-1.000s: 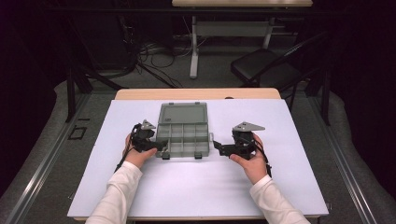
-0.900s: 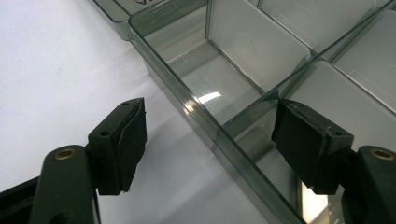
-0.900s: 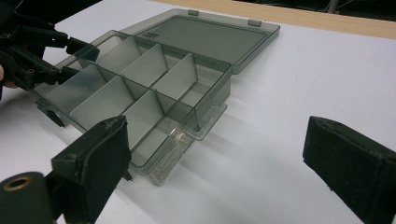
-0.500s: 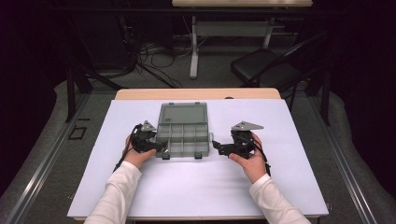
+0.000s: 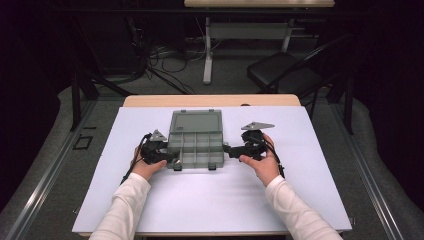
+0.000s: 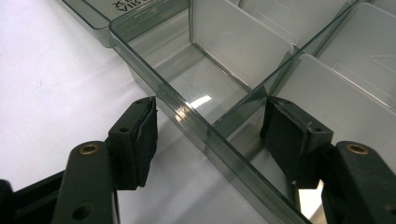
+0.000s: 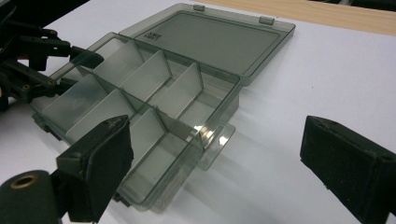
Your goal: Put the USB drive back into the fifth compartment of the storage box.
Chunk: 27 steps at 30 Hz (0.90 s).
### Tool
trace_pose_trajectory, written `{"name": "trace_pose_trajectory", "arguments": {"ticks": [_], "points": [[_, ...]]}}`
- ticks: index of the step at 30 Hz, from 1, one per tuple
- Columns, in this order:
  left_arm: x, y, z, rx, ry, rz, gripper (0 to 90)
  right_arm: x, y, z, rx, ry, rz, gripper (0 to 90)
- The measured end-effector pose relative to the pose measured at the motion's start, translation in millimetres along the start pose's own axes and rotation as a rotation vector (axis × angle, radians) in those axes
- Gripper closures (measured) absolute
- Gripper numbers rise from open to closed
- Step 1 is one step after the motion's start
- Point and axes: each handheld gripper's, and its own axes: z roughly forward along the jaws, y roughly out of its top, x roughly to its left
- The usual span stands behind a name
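The open box (image 5: pixel 196 146) sits between both grippers, with bare white table (image 5: pixel 210 200) all around it to move in.

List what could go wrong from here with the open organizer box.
1. The left gripper straddles the box's side wall and its jaws have just been closing, with a gap either side; a pinch on that thin wall could slip or flex it.
2. The right gripper stands open beside the box, not touching, so a one-sided pull may slide or twist the box on the smooth white table.

Black chair (image 5: pixel 285 75) behind white-topped table (image 5: pixel 320 170).
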Motion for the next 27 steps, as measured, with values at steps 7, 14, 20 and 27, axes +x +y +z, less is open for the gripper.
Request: {"name": "trace_pose_trajectory", "arguments": {"ticks": [7,14,20,27], "points": [[-1.4,-0.6,-1.0,0.001,0.004,0.004,36.4,-0.2,23.0,10.8,0.036,0.046,0.034,10.1],[-1.9,-0.7,-0.7,-0.002,0.009,-0.001,36.6,-3.7,39.7,26.1,0.048,0.075,0.057,10.1],[-1.8,-0.6,-1.1,0.003,0.008,0.000,36.8,-10.4,47.1,38.4,0.077,0.041,0.063,10.1],[-2.0,-0.6,-0.9,0.000,0.012,0.000,36.9,-14.1,54.5,46.7,0.118,0.005,0.058,10.1]]}}
